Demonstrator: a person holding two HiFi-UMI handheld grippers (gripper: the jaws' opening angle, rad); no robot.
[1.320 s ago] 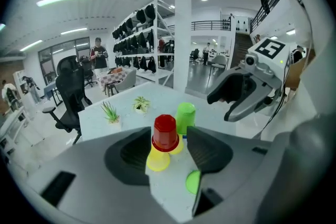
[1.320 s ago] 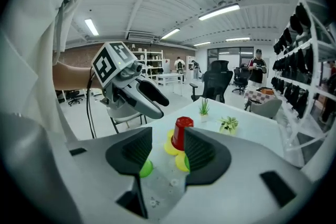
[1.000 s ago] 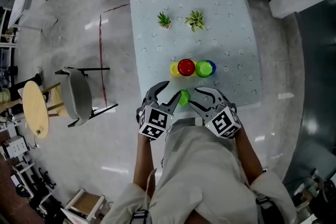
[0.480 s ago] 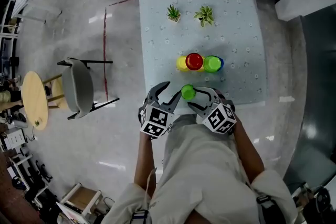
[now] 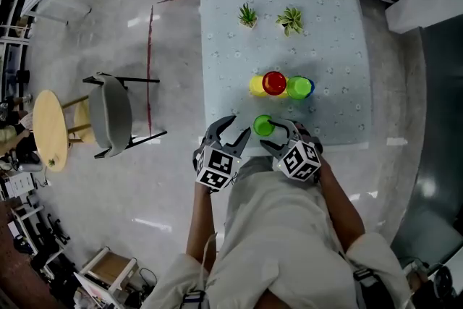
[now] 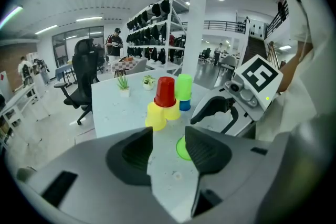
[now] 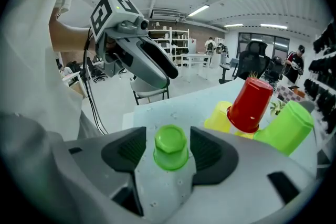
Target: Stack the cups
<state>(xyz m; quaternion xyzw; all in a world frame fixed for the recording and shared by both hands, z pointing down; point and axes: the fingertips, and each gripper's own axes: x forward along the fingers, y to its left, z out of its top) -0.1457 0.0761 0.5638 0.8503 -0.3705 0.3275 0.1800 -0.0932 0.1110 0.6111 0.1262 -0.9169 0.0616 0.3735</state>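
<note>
Green cup: upside down near the surface's near edge, between the right gripper's opening jaws, pads clear; apparently being let go. Left gripper: jaws closing, empty.

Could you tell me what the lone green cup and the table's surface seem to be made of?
Green cup: probably plastic, slightly glossy; even bright colour, moulded stepped base. Table surface: looks like a matte cloth or vinyl cover, pale with small printed motifs; unclear which.
</note>
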